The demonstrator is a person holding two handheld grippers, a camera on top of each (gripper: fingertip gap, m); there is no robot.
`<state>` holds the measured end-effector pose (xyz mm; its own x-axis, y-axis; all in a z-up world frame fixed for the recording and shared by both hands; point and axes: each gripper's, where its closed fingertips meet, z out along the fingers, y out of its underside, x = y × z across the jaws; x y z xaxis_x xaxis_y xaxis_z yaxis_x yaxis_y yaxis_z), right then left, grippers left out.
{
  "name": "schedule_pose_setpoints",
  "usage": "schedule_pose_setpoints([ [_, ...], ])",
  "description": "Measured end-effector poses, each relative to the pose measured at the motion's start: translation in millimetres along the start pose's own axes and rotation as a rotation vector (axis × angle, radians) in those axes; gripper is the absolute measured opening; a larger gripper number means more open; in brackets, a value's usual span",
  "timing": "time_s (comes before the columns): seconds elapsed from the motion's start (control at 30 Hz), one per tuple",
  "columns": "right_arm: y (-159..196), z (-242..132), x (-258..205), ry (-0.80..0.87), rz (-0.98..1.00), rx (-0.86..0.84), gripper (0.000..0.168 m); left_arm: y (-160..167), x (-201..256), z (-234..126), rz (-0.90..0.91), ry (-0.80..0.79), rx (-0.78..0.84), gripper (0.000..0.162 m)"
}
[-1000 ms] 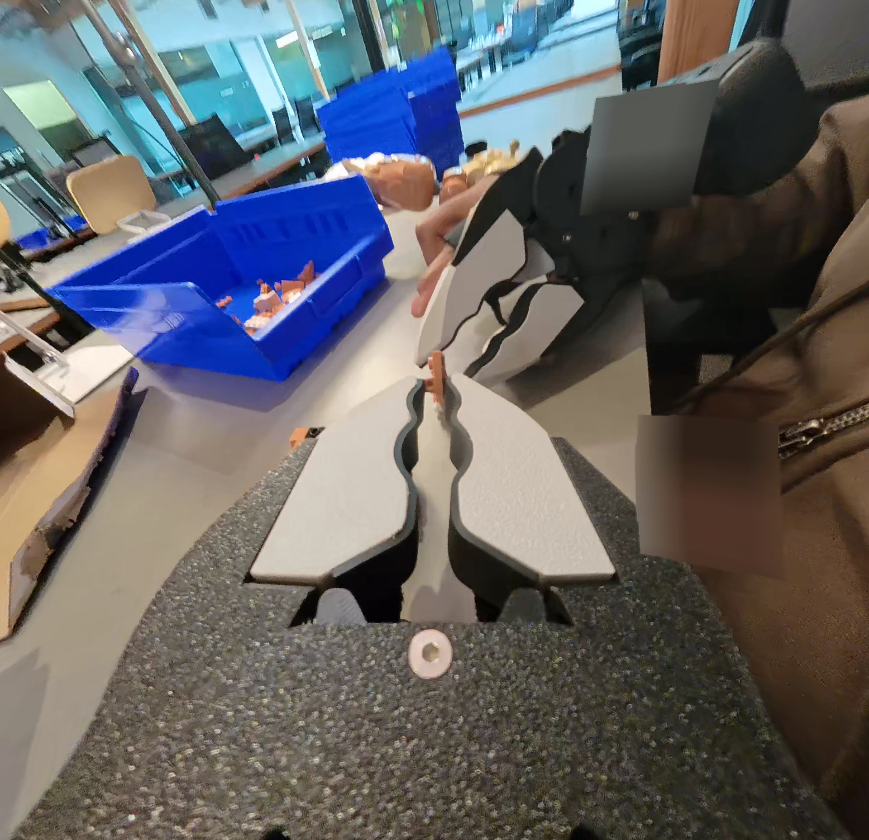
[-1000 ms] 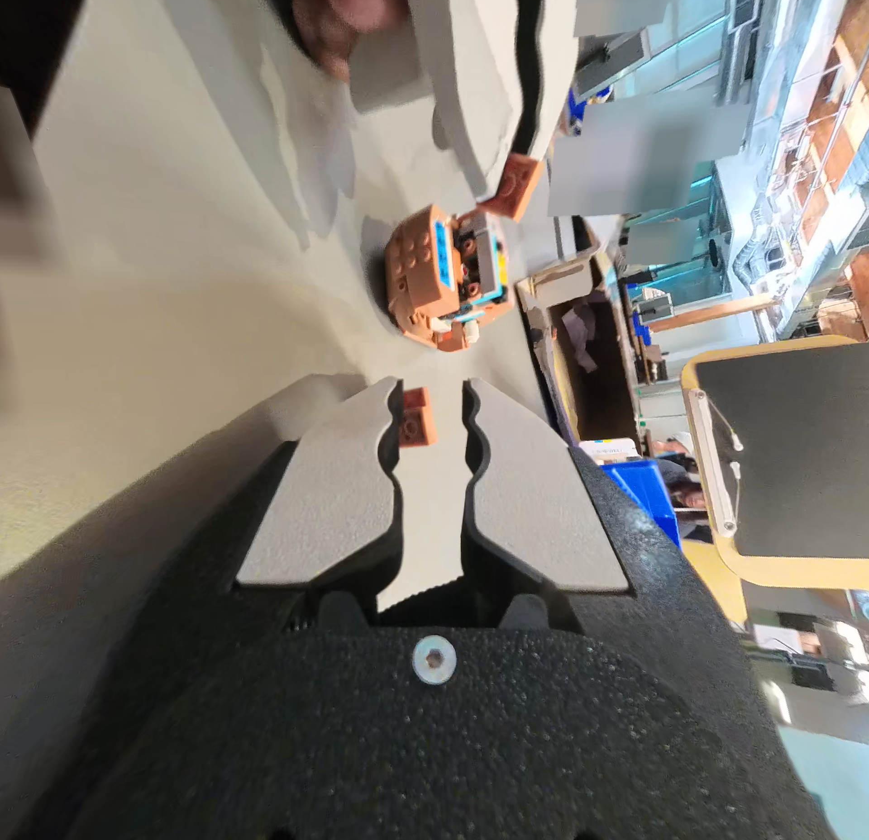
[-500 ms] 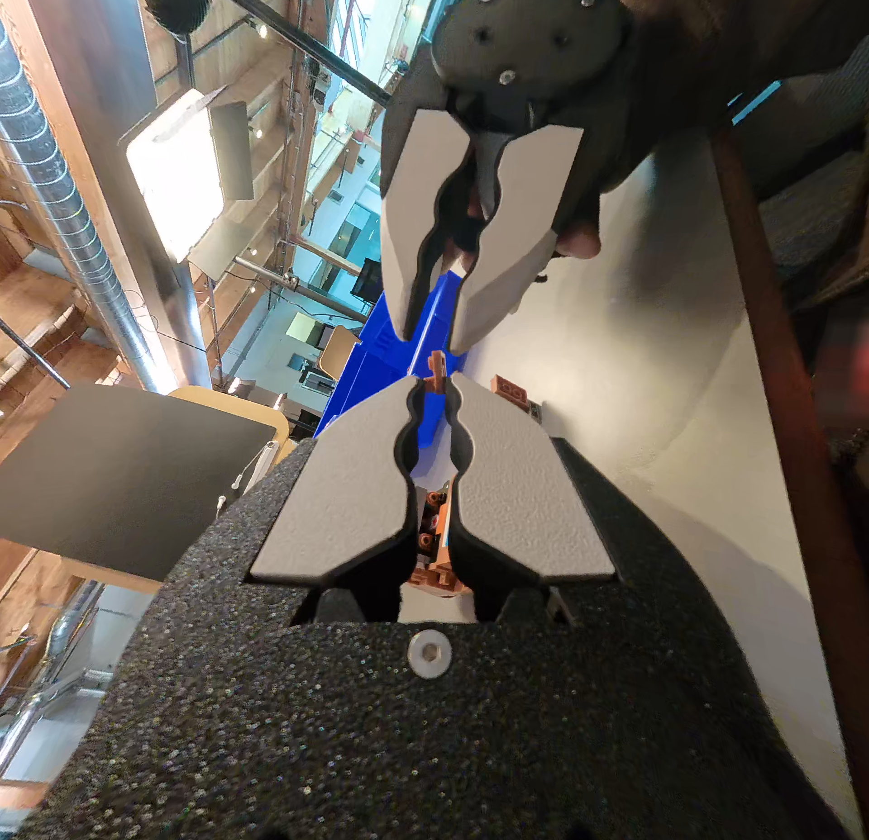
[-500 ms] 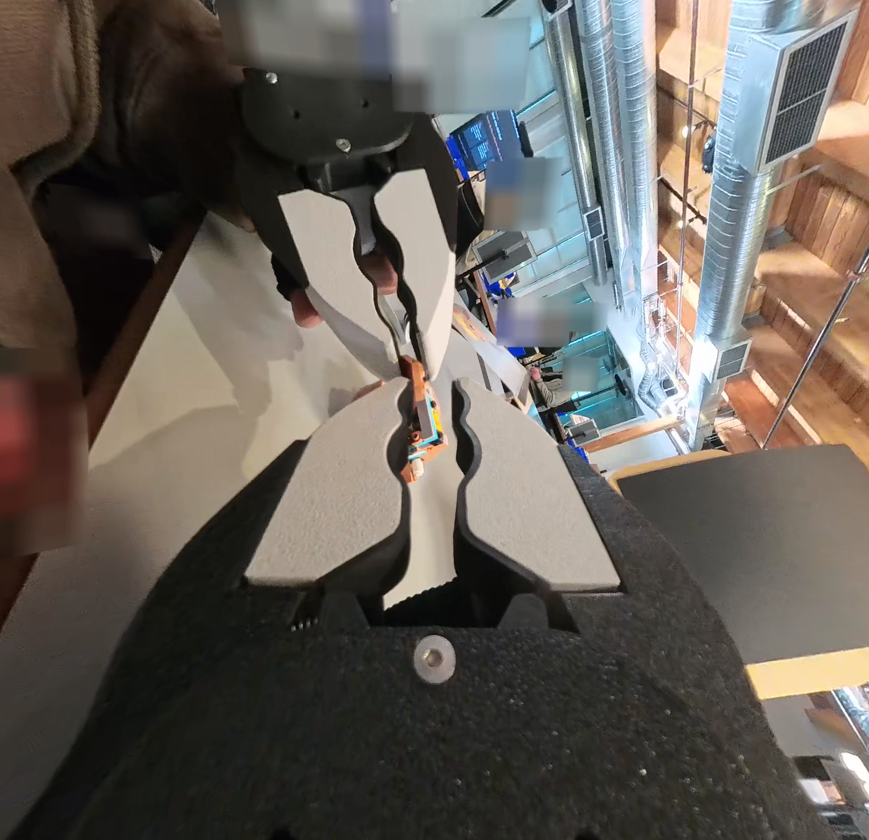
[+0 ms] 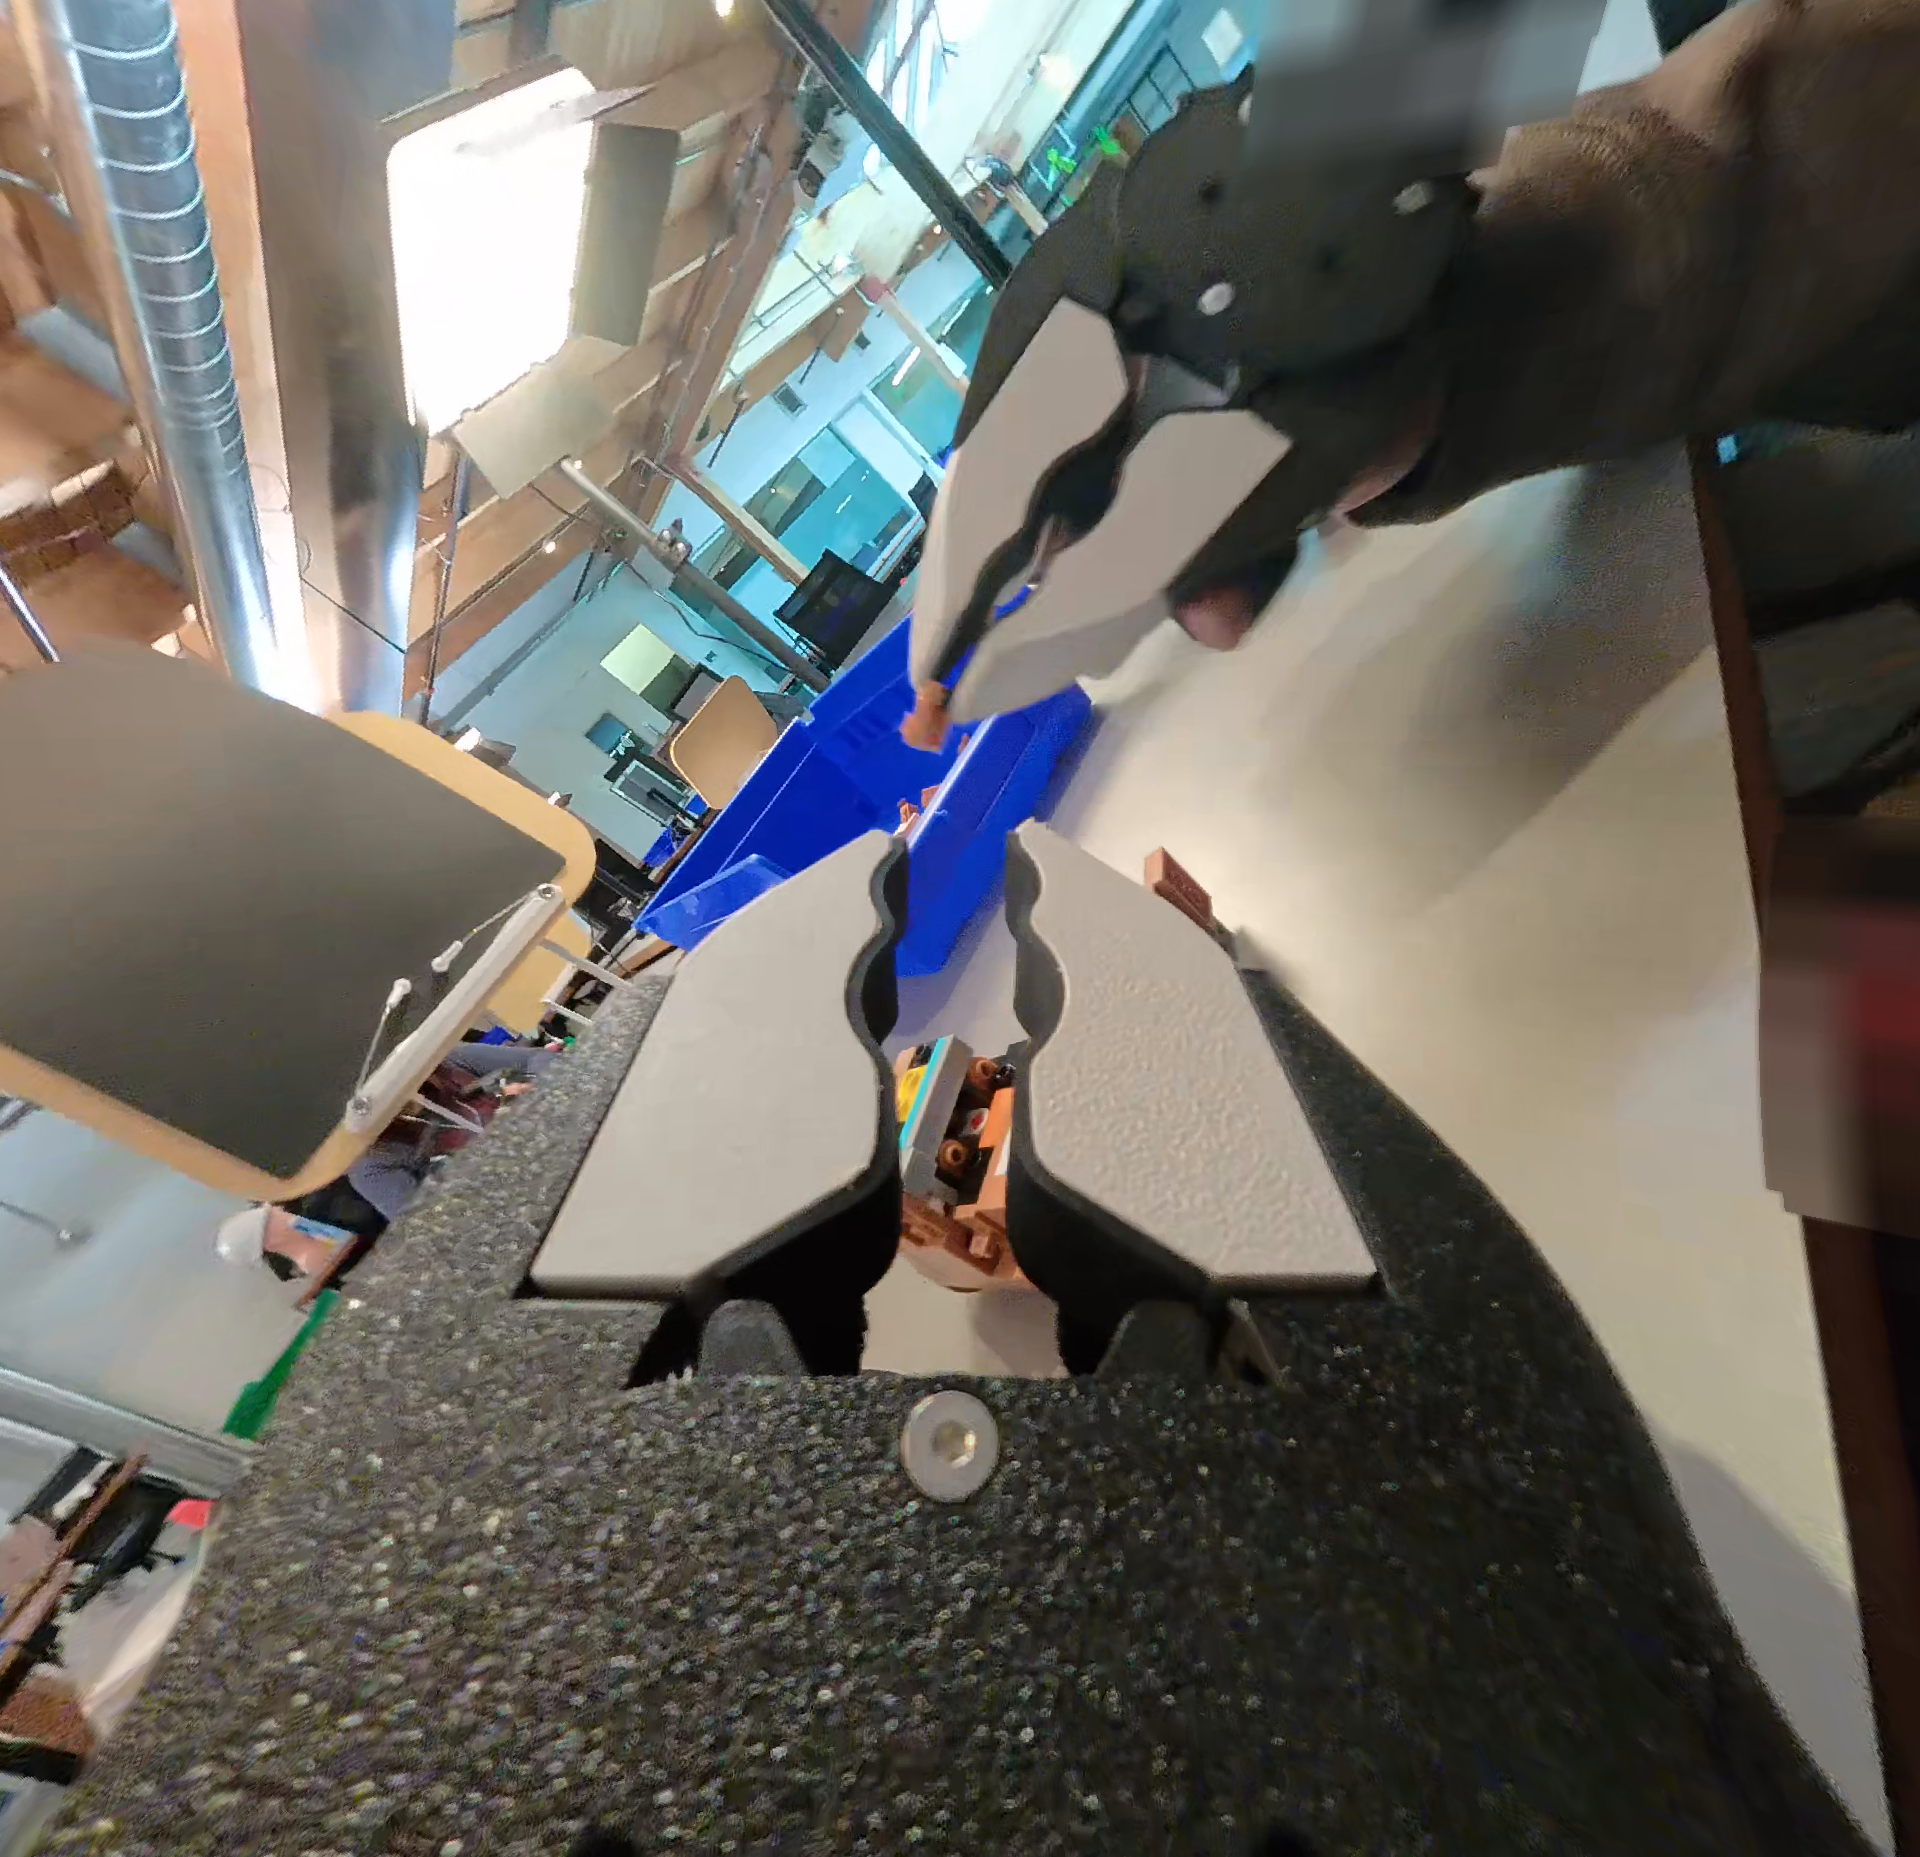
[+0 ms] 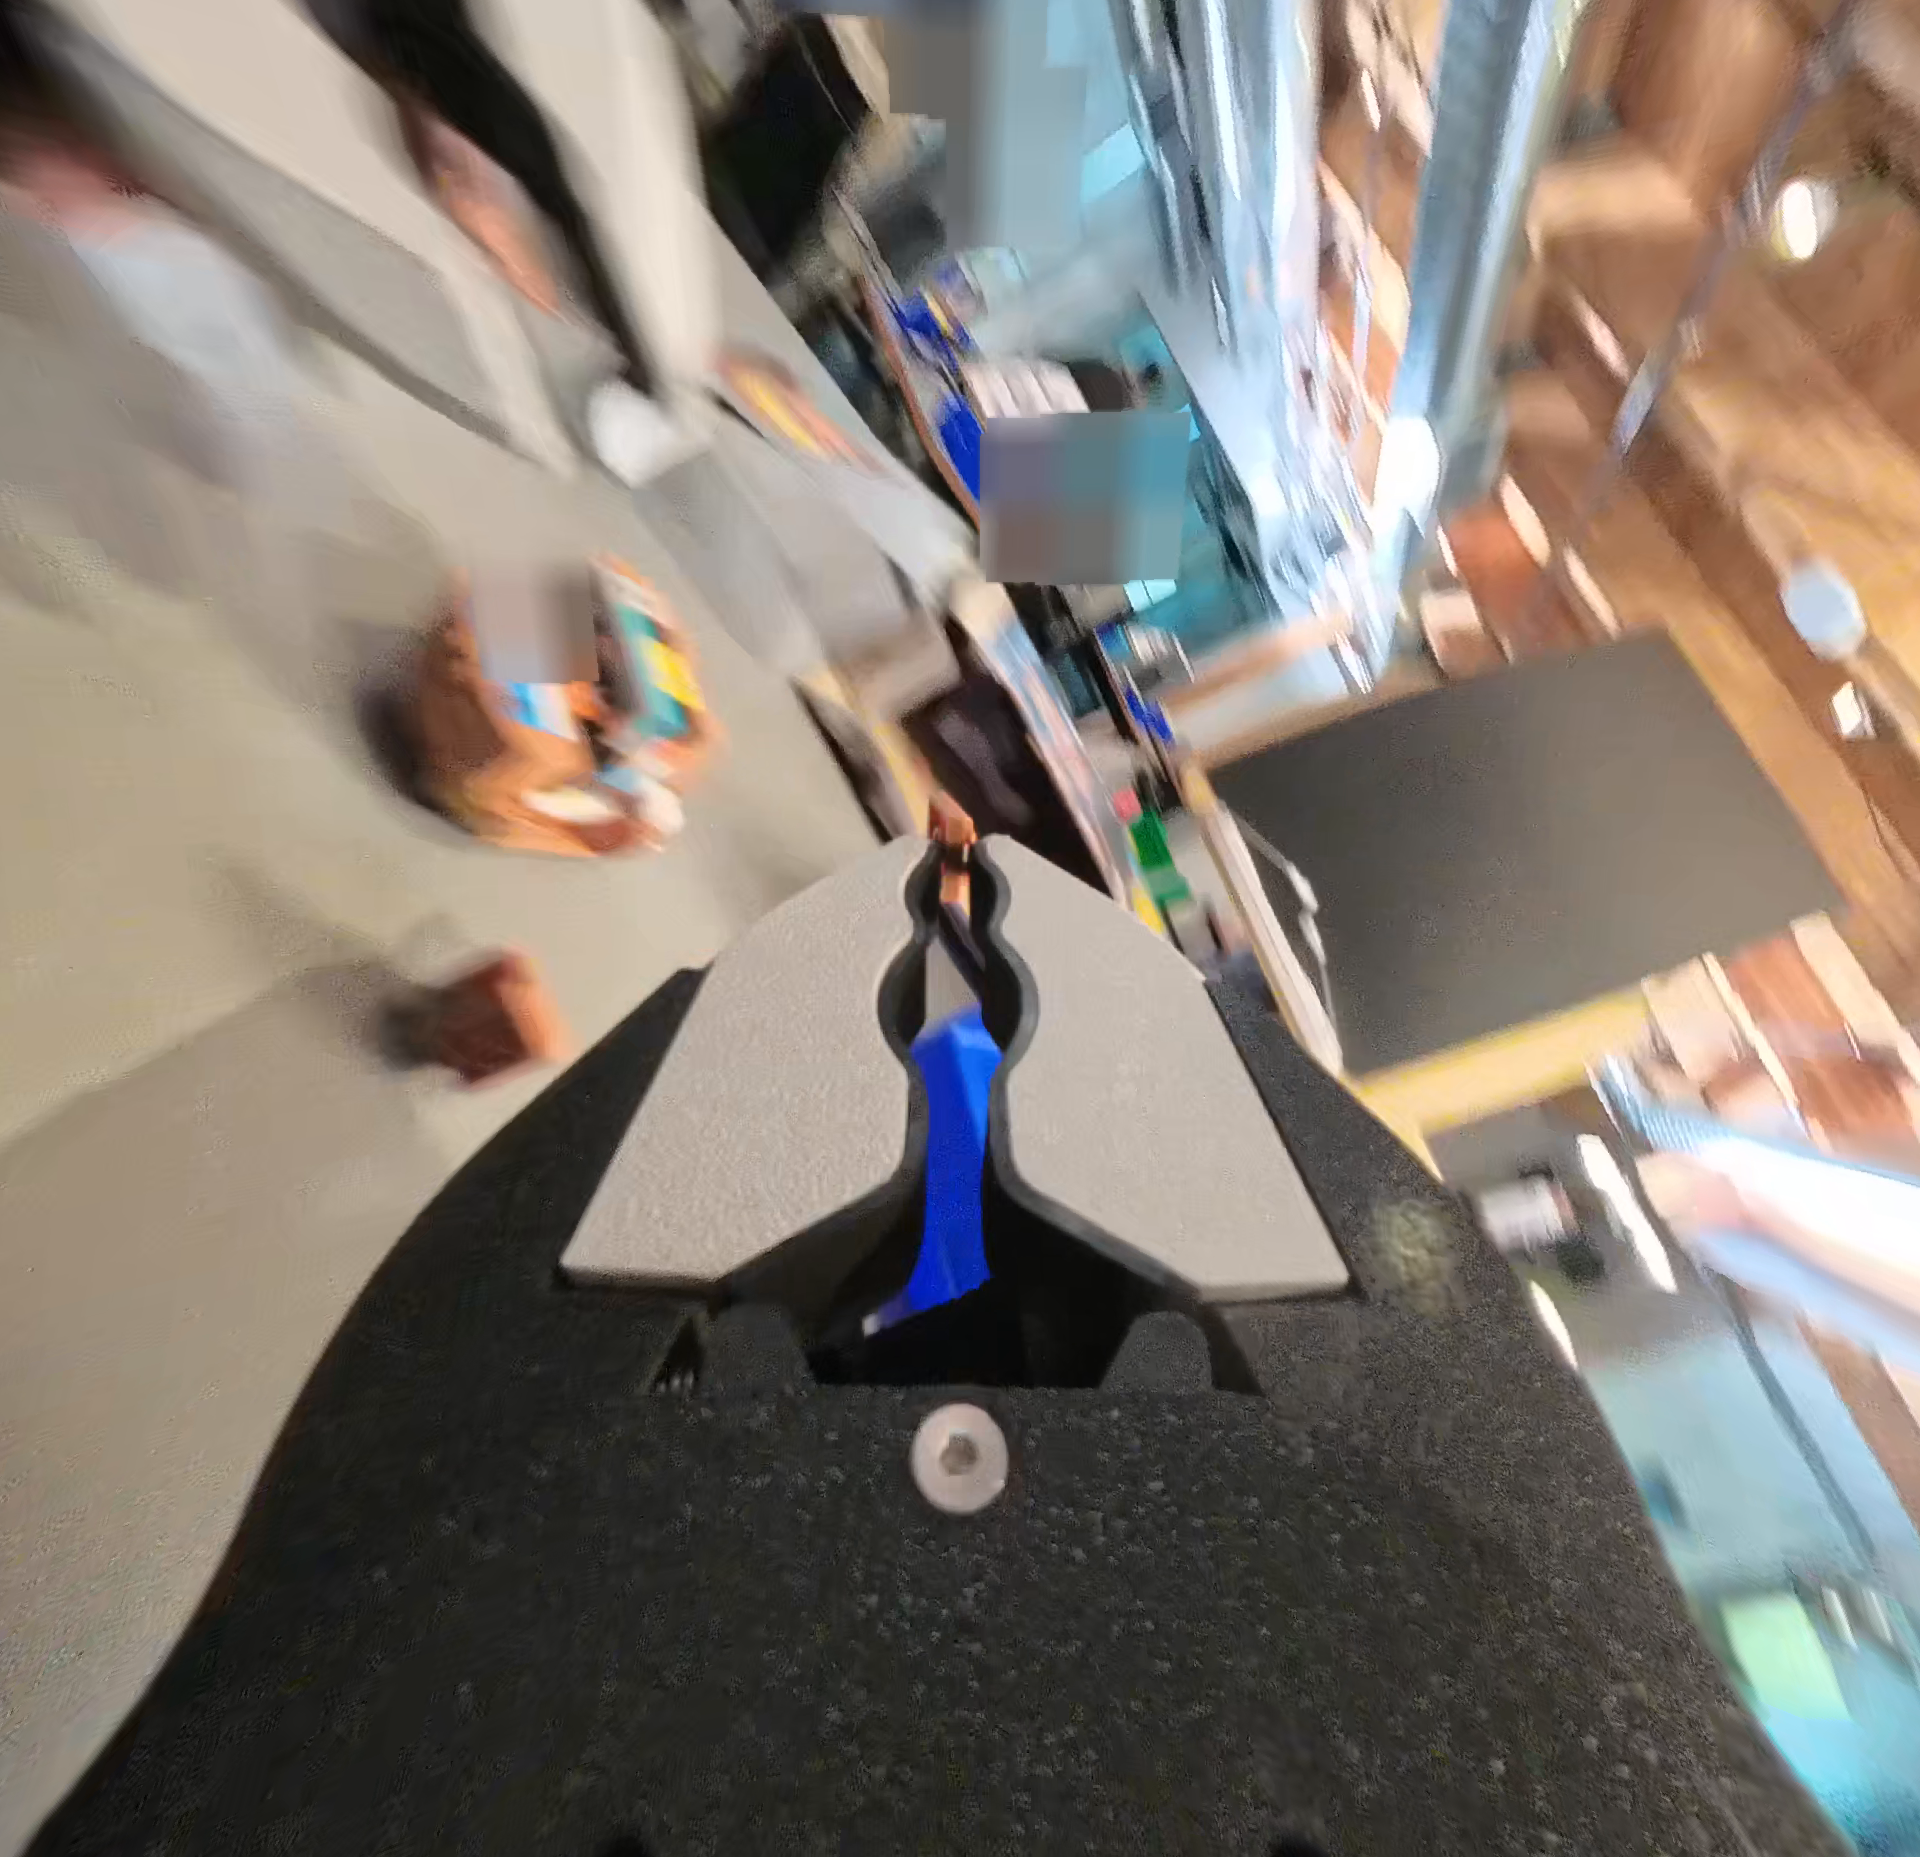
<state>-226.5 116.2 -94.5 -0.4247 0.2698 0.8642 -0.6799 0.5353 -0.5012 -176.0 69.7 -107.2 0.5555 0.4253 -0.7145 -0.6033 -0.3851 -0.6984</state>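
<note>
Your left gripper [image 5: 951,862] stands open above the pale grey tabletop [image 5: 1455,768], fingers apart and holding nothing; between their inner edges shows a small brick-built model [image 5: 951,1153] in orange-brown with a turquoise strip and a yellow stud, lying on the table below the gripper rather than in its grasp. Your right gripper [image 6: 951,851] is closed almost to the tips, pinching a small orange-brown brick [image 6: 951,836] that juts just beyond the fingers; the left wrist view shows that same gripper from outside, a brown sleeve [image 5: 1683,228] behind it, the brick poking from its tip in front of the blue storage bin [image 5: 831,831]. A loose reddish-brown brick [image 5: 1174,877] lies on the table just beside your left gripper's right finger. The right wrist view is heavily blurred, yet the model appears there as an orange smear on the table, well apart from the pinched brick, with a second loose brown brick [image 6: 488,1007] nearer the camera. The held piece looks light, rigid and smooth-sided, so it could twist or slip in a tip pinch; flat opposite faces give the surest hold. The model looks like pressed-together parts that may split under a hard squeeze, so its broad, solid sides are the safer place to grip.
</note>
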Motion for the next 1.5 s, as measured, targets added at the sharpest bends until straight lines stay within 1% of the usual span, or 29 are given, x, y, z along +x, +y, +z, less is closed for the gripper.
schedule_pose_setpoints([
  [0.1,59.0,6.6,54.0,0.146,0.147,-0.242,0.004,-1.5,-4.5,-5.0,-0.052,-0.002,0.022,0.016],
  [0.17,97.3,10.4,77.6,0.188,0.277,-0.384,0.004,-2.4,-4.9,-6.4,-0.064,-0.002,0.028,0.016],
  [0.27,144.5,17.8,88.2,0.190,0.467,-0.560,0.005,-2.2,-4.1,-6.2,-0.067,-0.001,0.024,0.016],
  [0.37,166.8,24.0,82.2,0.167,0.566,-0.649,0.015,0.2,-5.3,-7.6,-0.075,-0.004,0.012,0.016],
  [0.43,166.5,26.2,80.2,0.163,0.581,-0.663,0.019,2.0,-8.2,-10.3,-0.088,-0.010,0.009,0.016],
  [0.5,157.1,29.9,83.5,0.168,0.571,-0.648,0.021,4.5,-12.9,-14.1,-0.109,-0.021,0.006,0.016],
  [0.53,147.4,35.0,85.3,0.159,0.571,-0.623,0.021,5.6,-15.8,-16.5,-0.121,-0.028,0.006,0.016],
  [0.6,117.1,55.7,86.9,0.110,0.582,-0.543,0.021,7.9,-22.0,-21.7,-0.147,-0.045,0.007,0.016],
  [0.67,78.9,89.6,84.1,0.022,0.596,-0.449,0.019,9.8,-27.9,-27.0,-0.173,-0.062,0.011,0.015],
  [0.73,46.1,135.1,76.9,-0.083,0.628,-0.365,0.015,11.2,-32.4,-31.7,-0.197,-0.078,0.015,0.015],
  [0.8,37.8,187.8,66.0,-0.177,0.678,-0.345,0.015,11.0,-35.5,-35.9,-0.213,-0.091,0.023,0.015],
  [0.87,51.8,238.8,49.6,-0.259,0.756,-0.375,0.018,10.7,-36.9,-40.1,-0.219,-0.101,0.029,0.015],
  [0.93,73.8,279.3,28.8,-0.337,0.854,-0.404,0.021,11.1,-37.7,-44.1,-0.220,-0.108,0.031,0.015],
  [0.97,87.0,294.3,20.9,-0.352,0.899,-0.421,0.021,11.1,-37.9,-45.9,-0.223,-0.109,0.035,0.015],
  [1.03,114.3,316.1,14.7,-0.319,0.948,-0.458,0.022,10.2,-38.4,-49.5,-0.230,-0.106,0.048,0.015],
  [1.1,130.5,330.0,14.6,-0.286,0.941,-0.469,0.022,8.9,-39.9,-52.5,-0.237,-0.106,0.063,0.014],
  [1.17,138.1,339.3,15.6,-0.273,0.874,-0.475,0.022,7.4,-42.1,-55.6,-0.247,-0.110,0.078,0.014],
  [1.27,147.1,345.2,5.4,-0.324,0.786,-0.537,0.023,1.8,-44.0,-60.2,-0.274,-0.112,0.120,0.014],
  [1.33,155.9,345.9,-4.1,-0.347,0.754,-0.600,0.027,-1.5,-44.4,-63.0,-0.284,-0.115,0.141,0.014],
  [1.4,162.4,348.0,-9.0,-0.348,0.748,-0.627,0.030,-4.0,-44.1,-65.5,-0.297,-0.116,0.160,0.014],
  [1.5,165.1,352.3,-8.6,-0.334,0.805,-0.620,0.029,-7.3,-40.8,-67.6,-0.324,-0.101,0.185,0.013],
])
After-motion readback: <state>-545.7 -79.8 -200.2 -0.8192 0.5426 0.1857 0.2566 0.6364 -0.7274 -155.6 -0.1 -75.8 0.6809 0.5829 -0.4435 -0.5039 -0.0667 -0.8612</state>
